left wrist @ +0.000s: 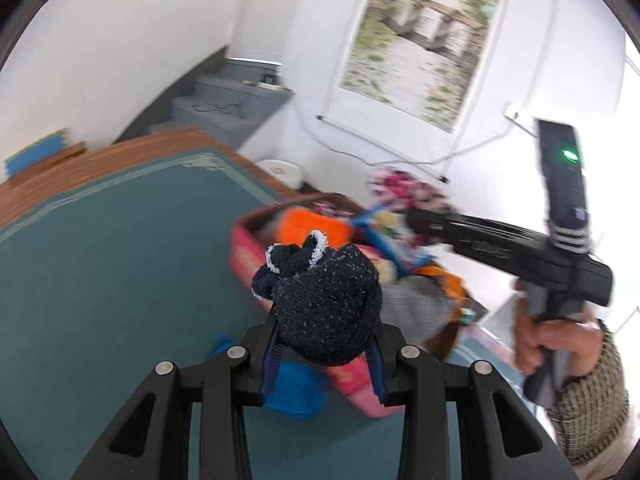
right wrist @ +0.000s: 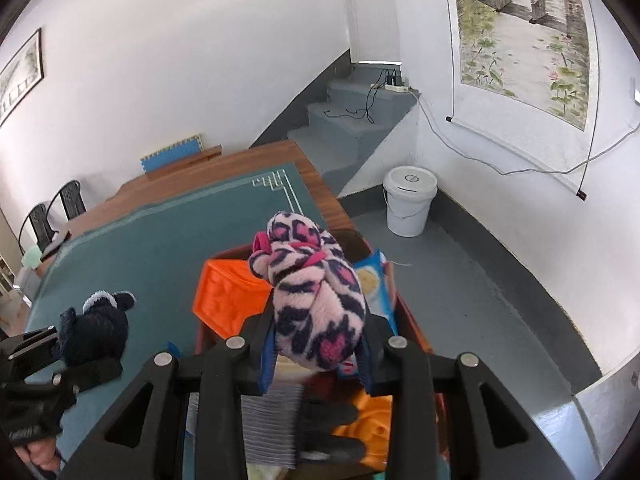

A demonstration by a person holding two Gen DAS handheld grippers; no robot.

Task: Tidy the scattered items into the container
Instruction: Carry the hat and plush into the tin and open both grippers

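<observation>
My left gripper (left wrist: 326,354) is shut on a rolled dark navy sock with white flecks (left wrist: 324,300), held in the air near the left side of the red box (left wrist: 248,256). My right gripper (right wrist: 318,350) is shut on a rolled pink leopard-print sock (right wrist: 316,300), hovering over the same box (right wrist: 404,312). The box holds an orange item (right wrist: 224,296), a blue-edged packet (right wrist: 374,284) and a grey striped cloth (right wrist: 268,428). In the right wrist view the navy sock (right wrist: 94,328) and the left gripper (right wrist: 52,344) show at far left. A blue item (left wrist: 294,392) lies beside the box.
The box sits at the right edge of a green mat (right wrist: 160,248) on a wooden table (right wrist: 224,164). Beyond the edge are a grey floor, a white bucket (right wrist: 408,200) and grey stairs (right wrist: 348,120). A hand in a checked sleeve (left wrist: 592,392) holds the right gripper's handle.
</observation>
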